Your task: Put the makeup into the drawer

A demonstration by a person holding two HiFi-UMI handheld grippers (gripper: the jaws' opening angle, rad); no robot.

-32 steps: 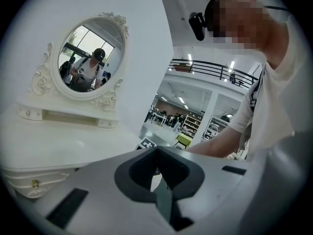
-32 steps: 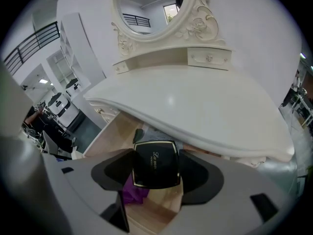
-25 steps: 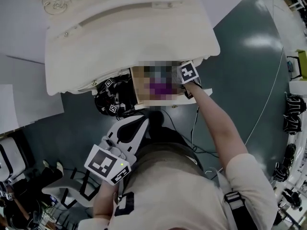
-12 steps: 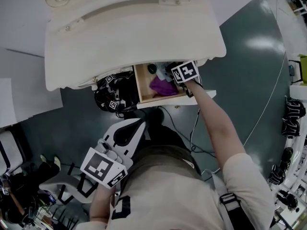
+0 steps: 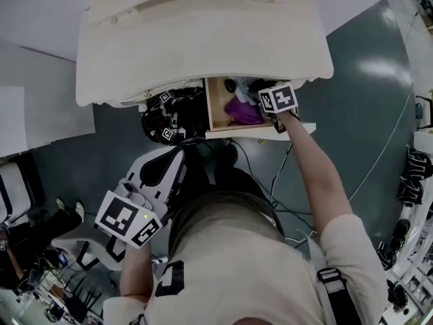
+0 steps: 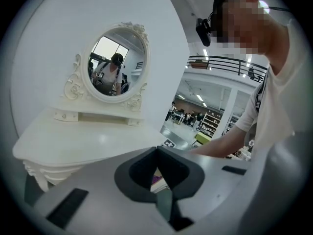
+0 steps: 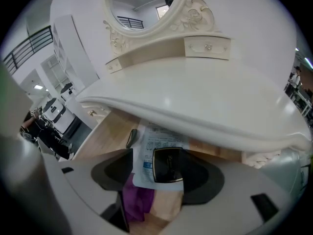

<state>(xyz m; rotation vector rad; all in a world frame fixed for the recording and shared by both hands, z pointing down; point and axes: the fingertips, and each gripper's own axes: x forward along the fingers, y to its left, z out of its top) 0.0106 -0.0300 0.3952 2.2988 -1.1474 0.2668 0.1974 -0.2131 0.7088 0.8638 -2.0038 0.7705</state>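
The wooden drawer (image 5: 213, 110) under the white dressing table (image 5: 203, 39) stands pulled out. My right gripper (image 5: 265, 108) reaches into its right side. In the right gripper view its jaws (image 7: 157, 173) are open over the drawer (image 7: 105, 136). Between them a black compact with a gold rim (image 7: 167, 165) lies on a printed white sheet (image 7: 156, 143). A purple pouch (image 7: 137, 199) (image 5: 242, 112) and a slim dark stick (image 7: 130, 137) also lie inside. My left gripper (image 5: 177, 162) hangs low by my body, away from the drawer, shut and holding nothing (image 6: 157, 180).
An oval mirror (image 6: 115, 67) stands at the back of the table top (image 6: 83, 141). A black bundle of gear with markers (image 5: 169, 117) sits under the table left of the drawer. Cables (image 5: 284, 181) trail on the dark floor. A white panel (image 5: 40, 127) is at left.
The head view has shifted, so the table and drawer sit further right. My right gripper stays at the drawer's right side; my left gripper stays low.
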